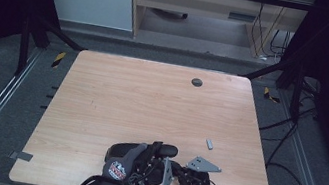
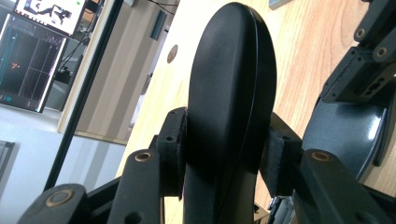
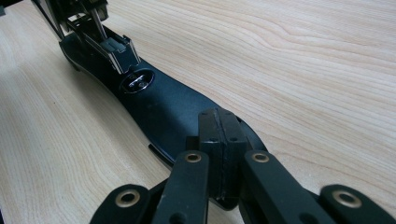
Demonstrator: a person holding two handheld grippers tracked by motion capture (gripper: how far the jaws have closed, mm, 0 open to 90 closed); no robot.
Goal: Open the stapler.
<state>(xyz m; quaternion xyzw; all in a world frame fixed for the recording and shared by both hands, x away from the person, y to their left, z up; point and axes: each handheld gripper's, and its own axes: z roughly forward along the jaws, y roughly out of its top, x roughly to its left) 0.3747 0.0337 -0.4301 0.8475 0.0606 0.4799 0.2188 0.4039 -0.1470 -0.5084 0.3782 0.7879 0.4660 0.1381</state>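
A black stapler lies opened near the table's front edge. Its rounded top cover point(image 2: 231, 84) stands up between the pads of my left gripper point(image 2: 226, 154), which is shut on it. The cover also shows by the gloved left hand point(image 1: 163, 149). The flat base point(image 3: 163, 105), with a metal anvil point(image 3: 137, 80) in an oval recess, lies on the wood. My right gripper point(image 3: 222, 135) rests over the base's near end, its pads pressed together with no gap. The metal staple channel point(image 3: 109, 44) rises at the base's far end. In the high view both grippers point(image 1: 153, 164) point(image 1: 184, 173) sit close together.
A small grey strip point(image 1: 209, 143) lies on the wooden table point(image 1: 151, 100) just beyond the right hand. A round cable hole point(image 1: 196, 82) sits near the far edge. Metal rails and cables run along the floor on both sides.
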